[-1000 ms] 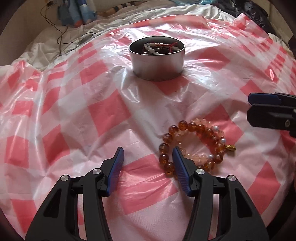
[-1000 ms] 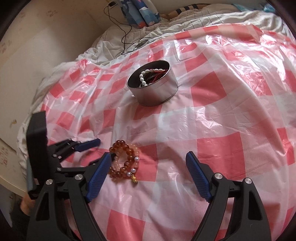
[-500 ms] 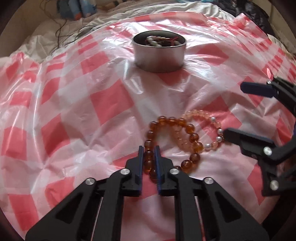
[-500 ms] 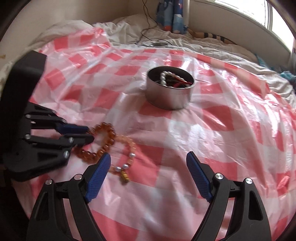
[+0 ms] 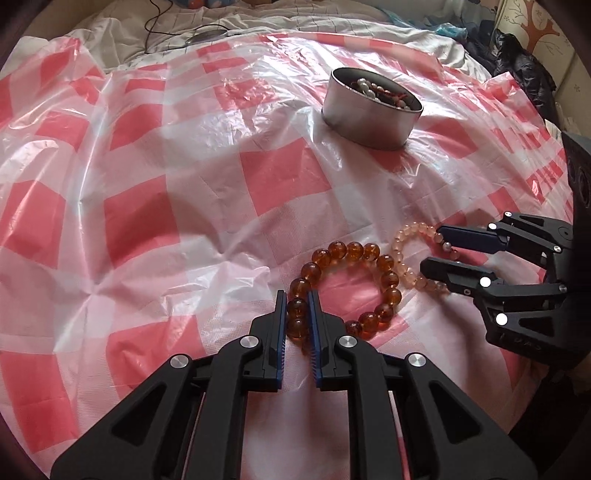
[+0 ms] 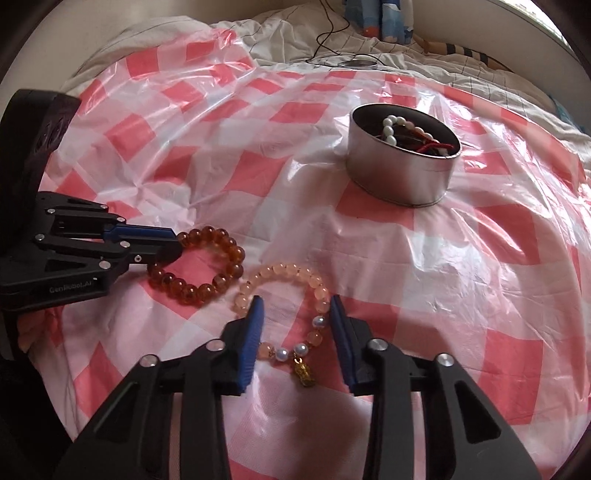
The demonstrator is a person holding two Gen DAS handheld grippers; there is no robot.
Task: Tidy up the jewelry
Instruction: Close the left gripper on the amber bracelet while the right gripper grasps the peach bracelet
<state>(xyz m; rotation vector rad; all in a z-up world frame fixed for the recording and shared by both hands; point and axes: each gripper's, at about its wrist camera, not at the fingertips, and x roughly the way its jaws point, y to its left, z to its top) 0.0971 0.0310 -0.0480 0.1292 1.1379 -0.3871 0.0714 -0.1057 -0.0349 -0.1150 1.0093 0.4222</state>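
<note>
Where the red-and-white checked plastic sheet (image 5: pixel 192 206) is spread over the bed, two bead bracelets are seen lying side by side, touching or nearly so. The amber bracelet (image 5: pixel 354 288) is clamped by the left gripper (image 5: pixel 296 314): its blue pads are pressed against a bead on the near side of the loop, and the rest of the loop lies flat on the sheet.

The pale pink bracelet (image 6: pixel 295 295), strung with a few pearl-like beads and a small gold charm (image 6: pixel 303 373), is straddled by the right gripper (image 6: pixel 295 317). Its jaws have just been closing, with the near part of the loop between them. In the right wrist view a gap remains between the pads and the beads; in the left wrist view the fingers appear closer to the beads, so contact cannot be settled with certainty.

A round silver tin (image 6: pixel 402 177) stands well beyond both bracelets, and white pearl beads and a red cord are seen inside it.

On the side of the left gripper's black body, the raised lettering "GenRobot.AI" can be read in the right wrist view. A black cable (image 6: pixel 332 33) is trailed across the pale bedding behind the sheet.
</note>
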